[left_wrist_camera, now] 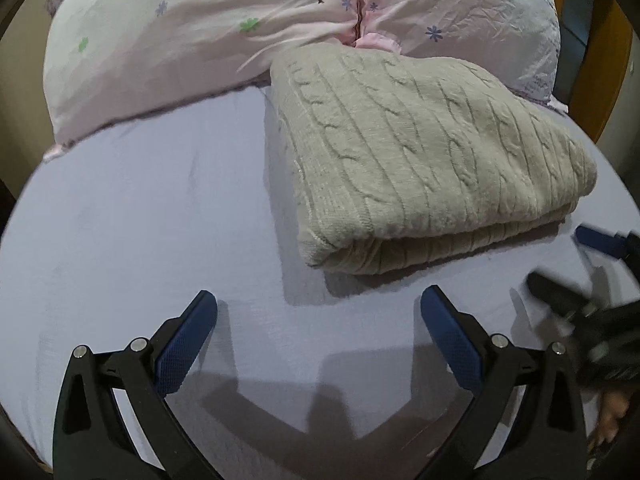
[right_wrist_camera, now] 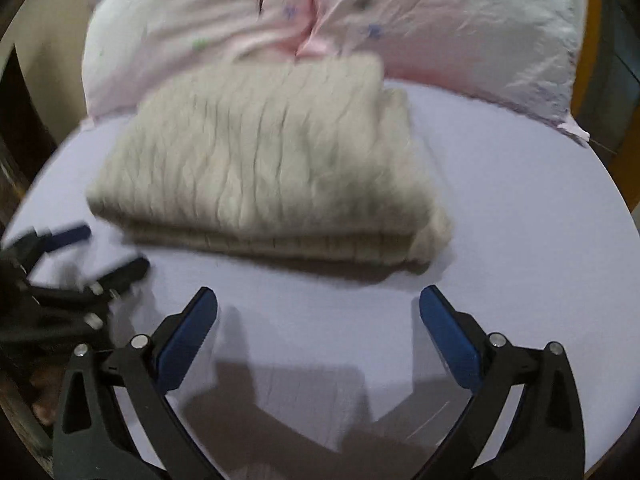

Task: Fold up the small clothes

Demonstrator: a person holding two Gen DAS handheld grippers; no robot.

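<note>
A beige cable-knit sweater (left_wrist_camera: 424, 152) lies folded into a thick rectangle on the lavender bed sheet (left_wrist_camera: 140, 220). It also shows, blurred, in the right wrist view (right_wrist_camera: 264, 168). My left gripper (left_wrist_camera: 319, 300) is open and empty, hovering over bare sheet just in front of the sweater's near left corner. My right gripper (right_wrist_camera: 319, 300) is open and empty, over the sheet in front of the sweater's near edge. The right gripper shows at the right edge of the left wrist view (left_wrist_camera: 576, 264), and the left gripper at the left edge of the right wrist view (right_wrist_camera: 100, 252).
Two pink floral pillows (left_wrist_camera: 200, 40) lie behind the sweater at the head of the bed, also in the right wrist view (right_wrist_camera: 440, 24). A wooden bed frame (left_wrist_camera: 600, 80) runs along the right side. Bare sheet spreads left of the sweater.
</note>
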